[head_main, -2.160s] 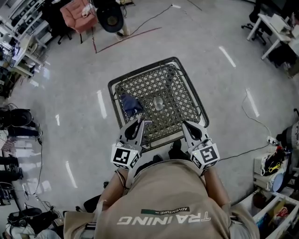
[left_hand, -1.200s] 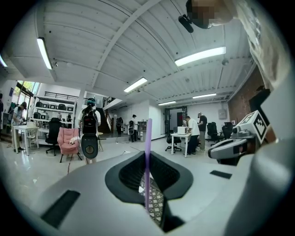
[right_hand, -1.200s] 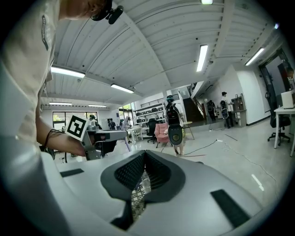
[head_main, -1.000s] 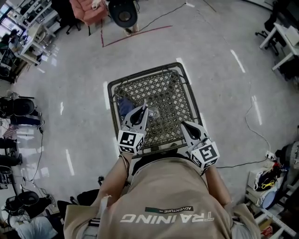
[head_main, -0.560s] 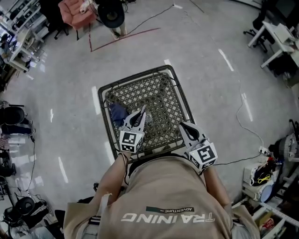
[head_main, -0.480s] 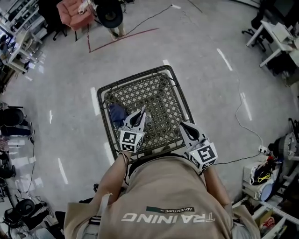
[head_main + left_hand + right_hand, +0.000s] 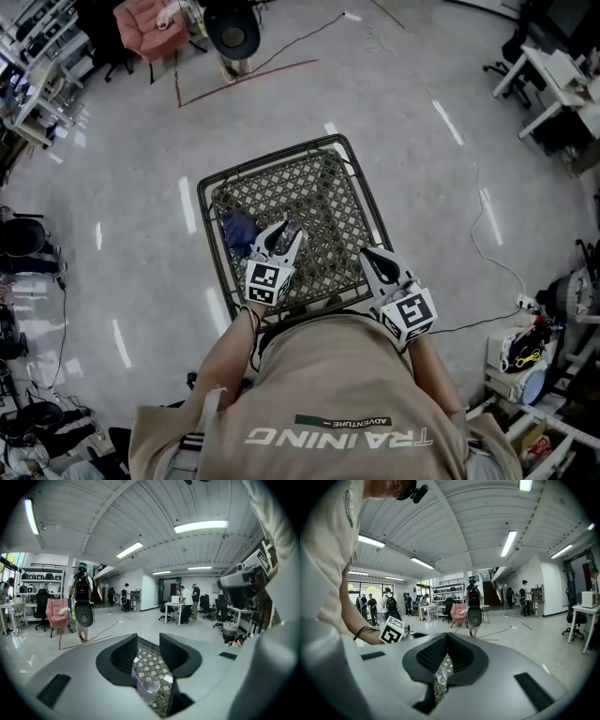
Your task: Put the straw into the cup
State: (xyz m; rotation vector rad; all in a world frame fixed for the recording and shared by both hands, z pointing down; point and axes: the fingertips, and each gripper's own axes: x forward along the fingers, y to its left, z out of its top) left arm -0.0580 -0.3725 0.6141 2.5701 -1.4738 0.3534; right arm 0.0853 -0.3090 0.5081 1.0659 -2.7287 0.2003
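A clear plastic cup (image 7: 149, 688) stands on the black lattice table (image 7: 309, 183). My left gripper (image 7: 287, 228) hangs just over it. In the left gripper view the left gripper (image 7: 148, 651) is open; its jaws have just been opening, and they stand apart on either side of the cup. A pale straw (image 7: 136, 667) leans up out of the cup beside the left jaw, and neither pad touches it. My right gripper (image 7: 367, 253) sits at the table's near right edge. In the right gripper view the right gripper (image 7: 444, 656) is shut on a clear wrapper (image 7: 437, 676).
A blue cloth (image 7: 239, 228) lies on the table left of the left gripper. Small white paper bits (image 7: 168, 679) lie on the lattice. On the floor beyond stand a pink chair (image 7: 150, 23) and a person (image 7: 232, 28). Desks (image 7: 553, 66) and cables are at the right.
My left gripper has come down toward the table and its jaws have spread. The straw no longer sticks up from its tips. The right gripper has kept still.
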